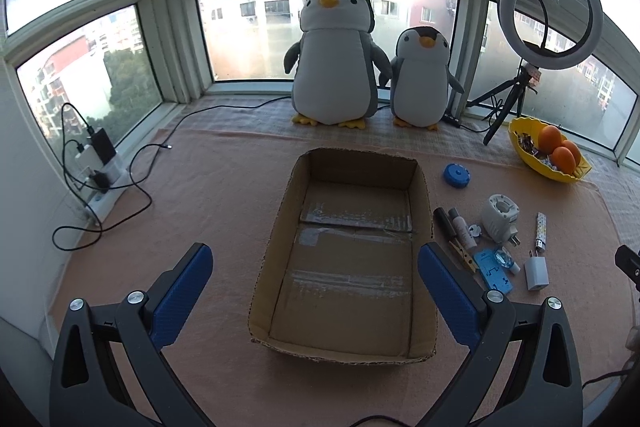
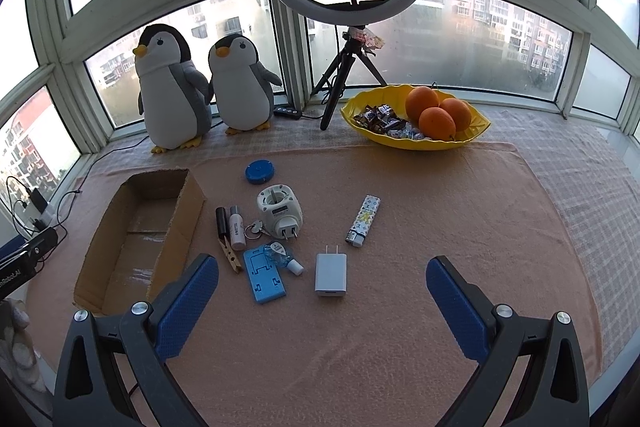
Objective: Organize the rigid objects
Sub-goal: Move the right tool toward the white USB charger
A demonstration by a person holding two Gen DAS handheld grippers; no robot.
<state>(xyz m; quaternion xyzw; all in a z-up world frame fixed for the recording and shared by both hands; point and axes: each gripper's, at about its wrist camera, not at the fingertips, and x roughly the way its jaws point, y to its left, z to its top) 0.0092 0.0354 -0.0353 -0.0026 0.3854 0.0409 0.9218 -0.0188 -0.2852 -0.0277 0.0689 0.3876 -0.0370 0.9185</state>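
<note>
Right wrist view: right gripper spread wide, holding nothing, above a smooth white charger cube lying flat on the nubby peach towel (patterned lighter nearby). Left gripper, equally wide, hovers over the corrugated cardboard box, tape-striped inside.
</note>
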